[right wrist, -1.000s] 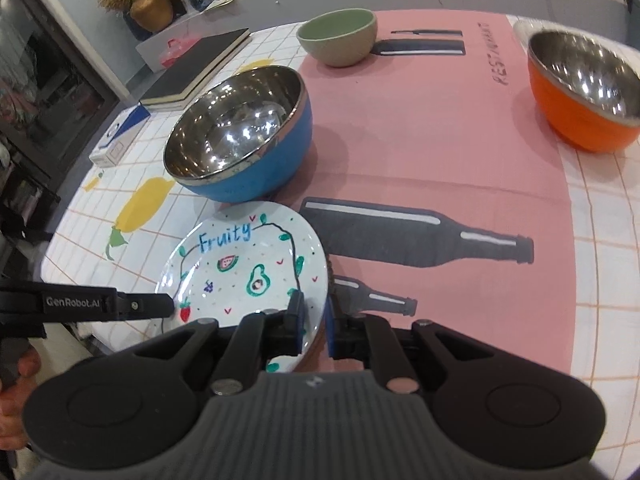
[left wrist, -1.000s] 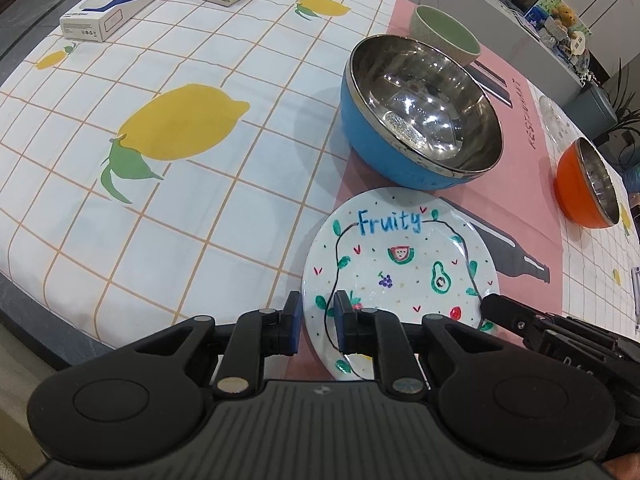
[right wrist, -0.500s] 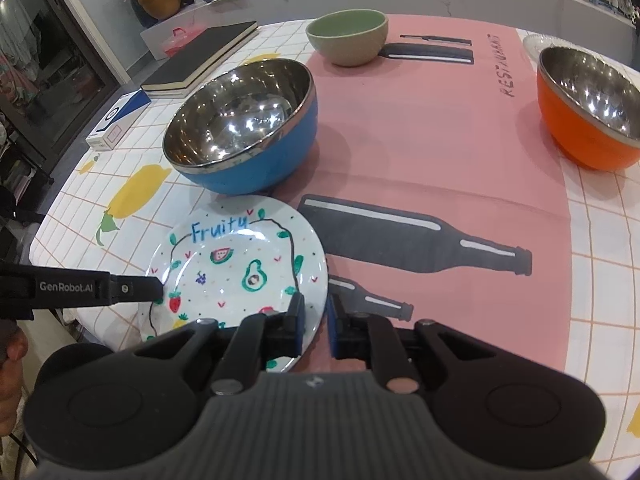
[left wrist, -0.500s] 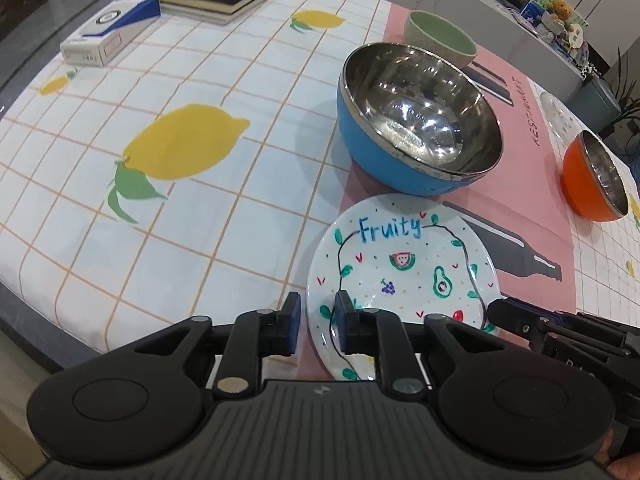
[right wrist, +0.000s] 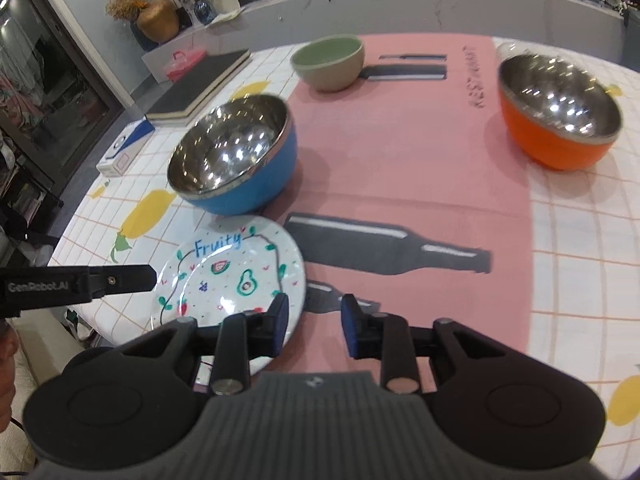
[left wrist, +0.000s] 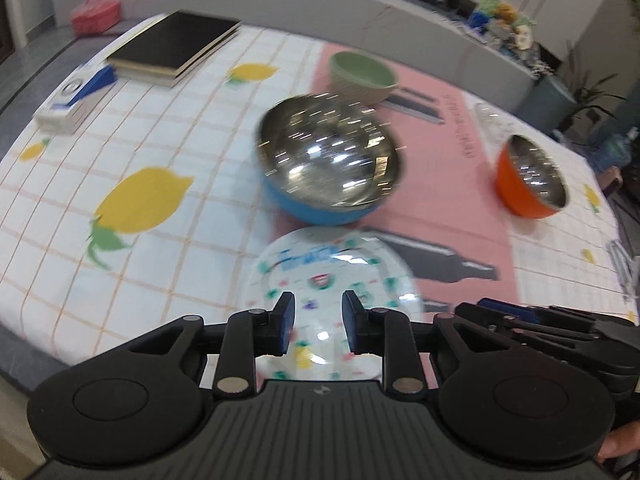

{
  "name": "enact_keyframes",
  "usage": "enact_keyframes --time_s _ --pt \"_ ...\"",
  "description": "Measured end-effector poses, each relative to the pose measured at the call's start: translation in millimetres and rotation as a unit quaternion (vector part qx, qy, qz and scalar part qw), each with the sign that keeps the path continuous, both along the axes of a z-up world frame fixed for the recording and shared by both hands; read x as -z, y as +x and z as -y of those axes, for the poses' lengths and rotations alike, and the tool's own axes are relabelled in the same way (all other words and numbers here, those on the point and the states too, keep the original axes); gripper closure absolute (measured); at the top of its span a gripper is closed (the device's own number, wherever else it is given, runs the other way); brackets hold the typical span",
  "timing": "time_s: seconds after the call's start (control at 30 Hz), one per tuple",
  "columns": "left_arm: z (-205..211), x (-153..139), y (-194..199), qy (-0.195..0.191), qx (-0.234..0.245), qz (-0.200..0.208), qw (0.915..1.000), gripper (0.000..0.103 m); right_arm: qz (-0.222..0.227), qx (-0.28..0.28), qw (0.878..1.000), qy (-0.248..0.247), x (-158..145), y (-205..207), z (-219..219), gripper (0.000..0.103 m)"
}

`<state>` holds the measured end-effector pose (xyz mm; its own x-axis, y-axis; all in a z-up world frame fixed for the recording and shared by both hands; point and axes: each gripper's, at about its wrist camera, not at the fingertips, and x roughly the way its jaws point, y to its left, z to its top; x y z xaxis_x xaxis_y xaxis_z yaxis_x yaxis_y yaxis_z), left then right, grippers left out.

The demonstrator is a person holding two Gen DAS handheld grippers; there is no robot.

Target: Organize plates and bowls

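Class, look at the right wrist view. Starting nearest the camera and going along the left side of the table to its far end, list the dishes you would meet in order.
Fruity plate → blue bowl → green bowl.

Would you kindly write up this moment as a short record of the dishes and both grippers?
plate: Fruity plate flat at the near table edge, in front of the blue bowl
other bowls: orange bowl far right; green bowl at the back
left gripper: jaws opening, above the plate's near rim, pads not pressing
right gripper: jaws opening, nothing gripped, beside the plate's right edge
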<state>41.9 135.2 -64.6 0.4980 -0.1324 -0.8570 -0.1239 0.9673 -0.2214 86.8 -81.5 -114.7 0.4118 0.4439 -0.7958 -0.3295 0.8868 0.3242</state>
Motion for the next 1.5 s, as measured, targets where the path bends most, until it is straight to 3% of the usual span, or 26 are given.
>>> enact_keyframes --time_s 0.27,0.53,0.83,1.17,1.5 --pt "59.1 -20.9 18.8 -0.028 0.059 0.030 0.9974 0.074 0.023 0.036 0.999 0.000 -18.3 -3.3 53.2 0.073" --pt "116.5 -17.7 49.6 -0.055 0.098 0.039 0.9929 0.074 0.035 0.095 0.995 -0.011 -23.2 2.4 118.7 0.072" --pt "167.4 -13.6 85.4 -0.034 0.133 0.039 0.9898 0.074 0.036 0.125 0.991 -0.040 -22.2 31.1 166.4 0.064" --pt "182.8 -19.5 141.5 -0.024 0.121 0.064 0.9902 0.071 0.060 0.150 0.986 -0.028 -29.7 82.6 195.0 0.061" --pt "182.1 -21.2 224.4 -0.043 0.115 0.100 0.9875 0.066 0.081 0.188 0.979 -0.011 -29.5 164.1 217.2 0.058"
